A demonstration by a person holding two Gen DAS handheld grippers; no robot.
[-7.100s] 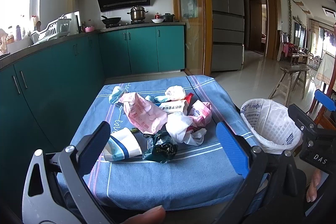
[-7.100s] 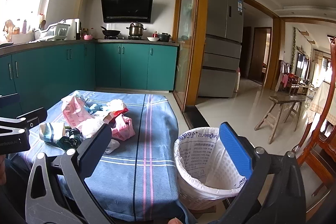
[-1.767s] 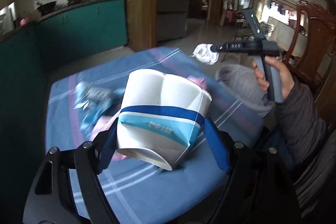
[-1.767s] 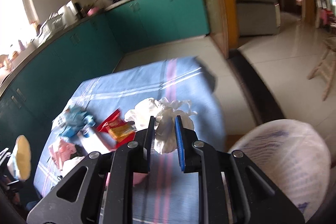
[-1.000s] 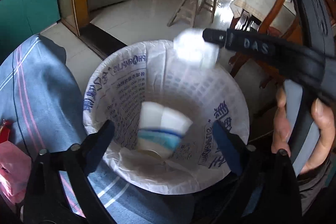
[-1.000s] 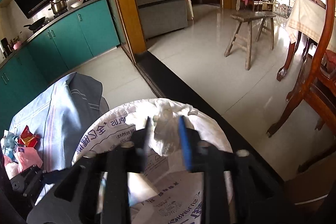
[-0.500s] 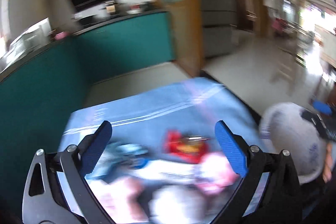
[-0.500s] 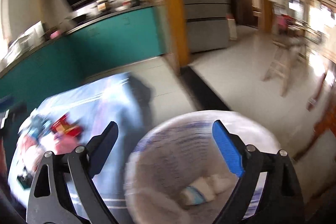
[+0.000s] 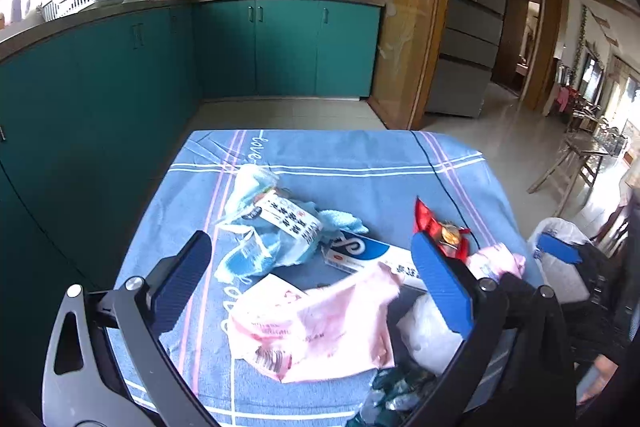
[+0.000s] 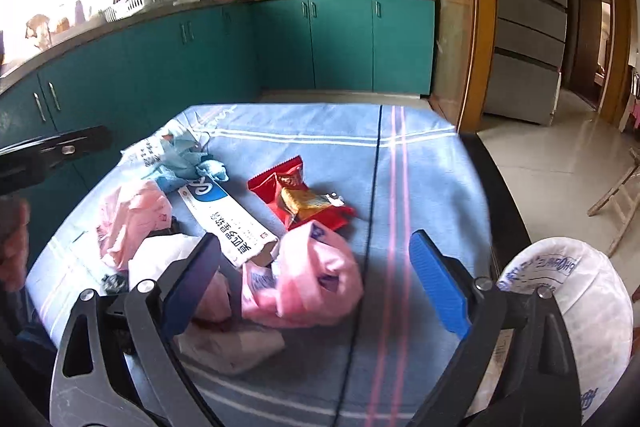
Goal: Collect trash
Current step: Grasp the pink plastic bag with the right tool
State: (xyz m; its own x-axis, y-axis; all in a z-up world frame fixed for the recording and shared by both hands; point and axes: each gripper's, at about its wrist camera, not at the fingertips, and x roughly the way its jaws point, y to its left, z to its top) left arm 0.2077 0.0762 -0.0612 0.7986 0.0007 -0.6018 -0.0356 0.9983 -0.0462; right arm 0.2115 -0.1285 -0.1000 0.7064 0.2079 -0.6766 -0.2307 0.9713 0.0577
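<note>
Blue striped cloth (image 10: 424,163) covers the table, and the rubbish left on it sits in a loose heap between the two grippers. Both are empty and aimed down at the pile: the left gripper (image 9: 312,277) stands wide with nothing gripped, the right gripper (image 10: 316,279) is spreading its jaws with nothing pinched between them. I judge this the reach for a fresh piece, so the next move calls for settling on one item, lowering over it and closing. By my count there is one red snack wrapper (image 10: 304,197), one long white-and-blue carton (image 10: 226,221), a pink bag (image 10: 312,277) nearest the right jaws, a second pink bag (image 10: 128,217) further left, one crumpled pale-blue packet (image 9: 276,223), one white wad (image 9: 426,331) and one dark crinkled scrap (image 9: 394,389) at the near edge. One white-lined bin (image 10: 576,311) waits beside the table's right corner.
</note>
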